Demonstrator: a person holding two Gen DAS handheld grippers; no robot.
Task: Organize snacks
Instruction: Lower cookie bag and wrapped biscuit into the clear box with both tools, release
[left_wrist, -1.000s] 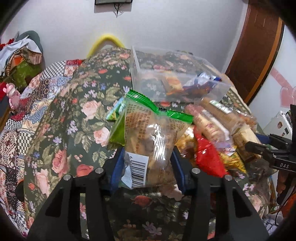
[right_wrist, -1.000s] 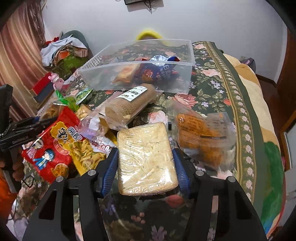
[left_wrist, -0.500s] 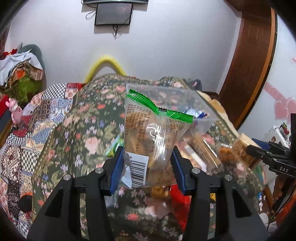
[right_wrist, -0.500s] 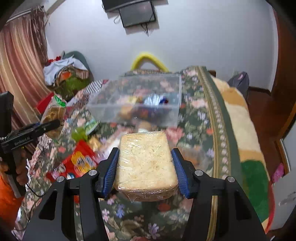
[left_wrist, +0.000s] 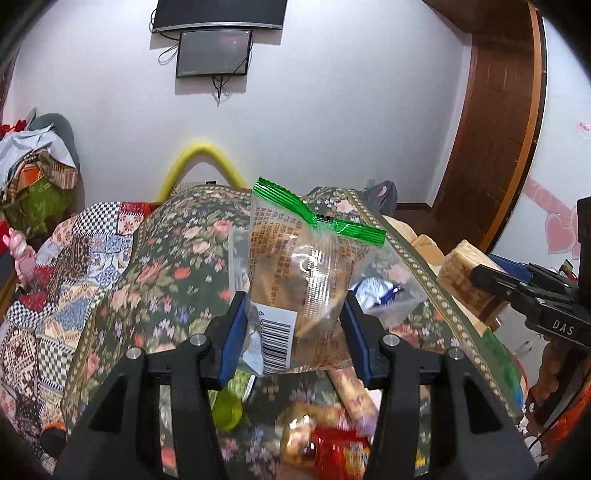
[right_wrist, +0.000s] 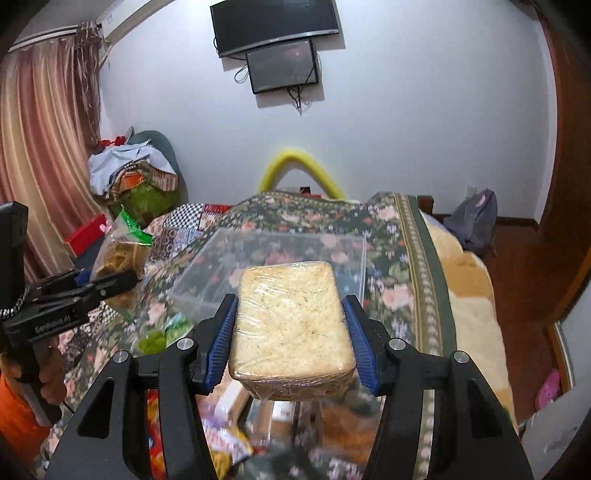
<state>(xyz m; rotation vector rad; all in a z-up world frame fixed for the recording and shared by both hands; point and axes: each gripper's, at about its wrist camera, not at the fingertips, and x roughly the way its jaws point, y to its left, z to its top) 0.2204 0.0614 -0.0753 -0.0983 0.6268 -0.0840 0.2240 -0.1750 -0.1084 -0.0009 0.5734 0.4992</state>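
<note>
Above the bed, the left gripper (left_wrist: 293, 328) pinches a light, crinkly snack bag (left_wrist: 306, 291) low down; the right gripper (right_wrist: 290, 332) clamps a soft wrapped cake (right_wrist: 291, 325) by its sides.

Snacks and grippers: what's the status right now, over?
Left gripper clamps green-topped bag. Right gripper clamps wrapped block. Clear bin ahead, unobstructed.

Green-sealed snack bag (left_wrist: 306, 280) upright, wrapped noodle block (right_wrist: 291, 325) level
</note>
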